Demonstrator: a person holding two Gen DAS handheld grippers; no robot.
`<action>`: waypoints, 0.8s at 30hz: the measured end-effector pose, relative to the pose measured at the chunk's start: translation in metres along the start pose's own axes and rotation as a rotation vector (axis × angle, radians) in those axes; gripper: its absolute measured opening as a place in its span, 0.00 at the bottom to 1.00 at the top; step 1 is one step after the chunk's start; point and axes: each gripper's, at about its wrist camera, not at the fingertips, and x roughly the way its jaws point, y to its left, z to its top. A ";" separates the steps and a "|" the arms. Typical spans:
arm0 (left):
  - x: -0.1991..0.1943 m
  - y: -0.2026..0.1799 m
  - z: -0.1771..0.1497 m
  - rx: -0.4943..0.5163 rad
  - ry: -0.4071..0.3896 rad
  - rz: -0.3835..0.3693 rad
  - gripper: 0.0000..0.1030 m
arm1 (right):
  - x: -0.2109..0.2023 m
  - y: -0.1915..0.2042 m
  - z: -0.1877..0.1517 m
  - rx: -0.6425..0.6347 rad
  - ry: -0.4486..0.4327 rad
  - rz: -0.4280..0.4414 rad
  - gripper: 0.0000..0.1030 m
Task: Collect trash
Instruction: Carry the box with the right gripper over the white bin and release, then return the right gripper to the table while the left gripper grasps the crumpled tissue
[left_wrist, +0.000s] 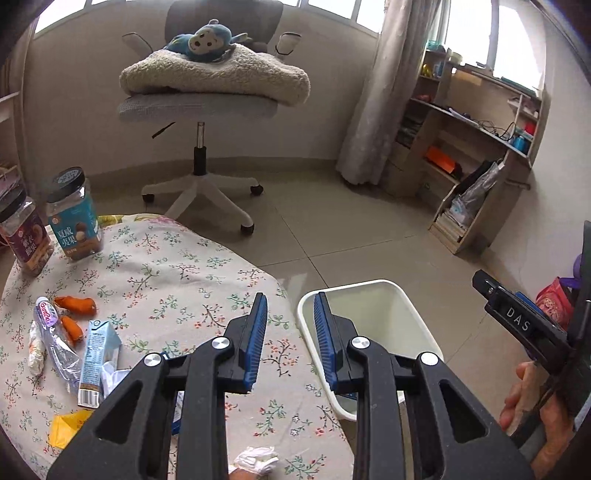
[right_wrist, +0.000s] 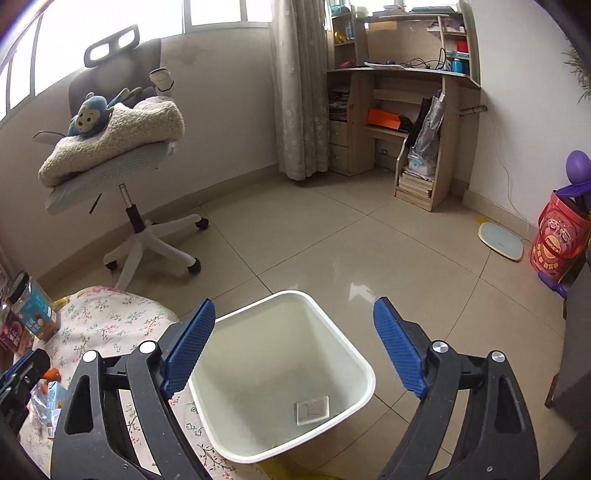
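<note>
The right tool (right_wrist: 293, 328) hangs over the white bin (right_wrist: 354, 354) on the tiled floor, its 2 blue pads spread wide with nothing between them. At the bottom of the bin lies 1 small clear wrapper (right_wrist: 312, 409).

The left tool (left_wrist: 290, 321) points across the edge of the surface (left_wrist: 177, 266), which is covered with a flowered cloth and stands just beside the bin (left_wrist: 417, 314). Its pads are set narrow, a gap showing between them, and nothing is held.

On the left part of the cloth the trash lies together: a crushed clear bottle (left_wrist: 55, 332), a small blue drink carton (left_wrist: 96, 362), orange peel pieces (left_wrist: 77, 304), a yellow wrapper (left_wrist: 68, 424) and a rolled white paper (left_wrist: 36, 354). A crumpled white tissue (left_wrist: 256, 459) sits near the bottom edge, under the left tool. 2 lidded snack jars (left_wrist: 75, 218) stand upright at the far left corner.

An office chair (left_wrist: 199, 107) with a blanket and a blue toy monkey (left_wrist: 203, 40) stands beyond the surface.
</note>
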 end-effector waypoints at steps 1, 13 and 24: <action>0.003 -0.008 -0.001 0.004 0.004 -0.012 0.26 | 0.000 -0.006 0.001 0.012 -0.003 -0.008 0.85; 0.030 -0.091 0.007 0.072 0.033 -0.117 0.36 | -0.011 -0.071 0.009 0.137 -0.047 -0.091 0.92; 0.026 -0.096 0.008 0.068 0.023 -0.078 0.71 | -0.016 -0.072 0.006 0.138 -0.066 -0.111 0.93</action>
